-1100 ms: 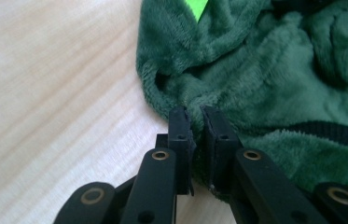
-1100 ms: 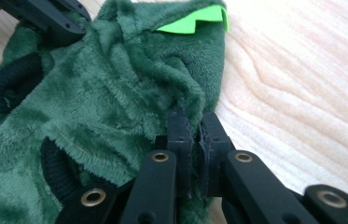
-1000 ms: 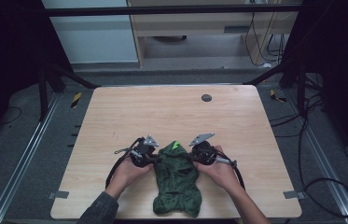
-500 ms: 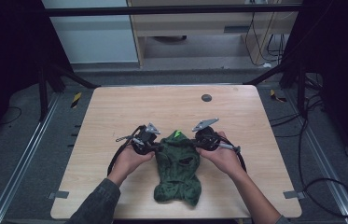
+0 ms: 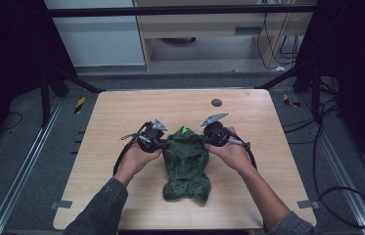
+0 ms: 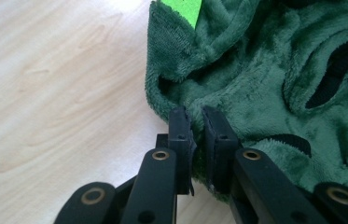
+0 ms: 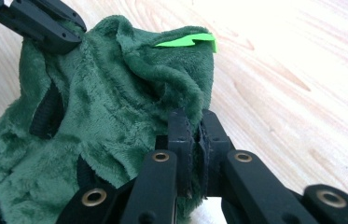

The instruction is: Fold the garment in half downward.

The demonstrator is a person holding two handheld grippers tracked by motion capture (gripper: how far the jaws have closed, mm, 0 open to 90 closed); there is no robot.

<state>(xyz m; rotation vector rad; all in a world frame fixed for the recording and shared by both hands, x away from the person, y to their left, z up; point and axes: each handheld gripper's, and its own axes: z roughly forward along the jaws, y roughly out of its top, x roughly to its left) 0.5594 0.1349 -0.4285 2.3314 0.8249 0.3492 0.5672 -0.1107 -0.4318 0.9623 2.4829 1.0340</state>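
On the near middle of the desk lies a dark green plush garment, small, with black-edged openings and a bright green tag at its far end; it looks like a pet's fleece coat, though I cannot be sure. Each far corner of it is pinched: the left tongs are closed on the fleece edge at one side, the right tongs closed on a fold at the other, just below the tag. The hands sit either side of the cloth, near end trailing toward the person. I judge this the spreading or straightening step, with both grips made. The next move calls for drawing the two corners evenly, apart or up together, keeping both pinches firm so the thick pile does not slip out.
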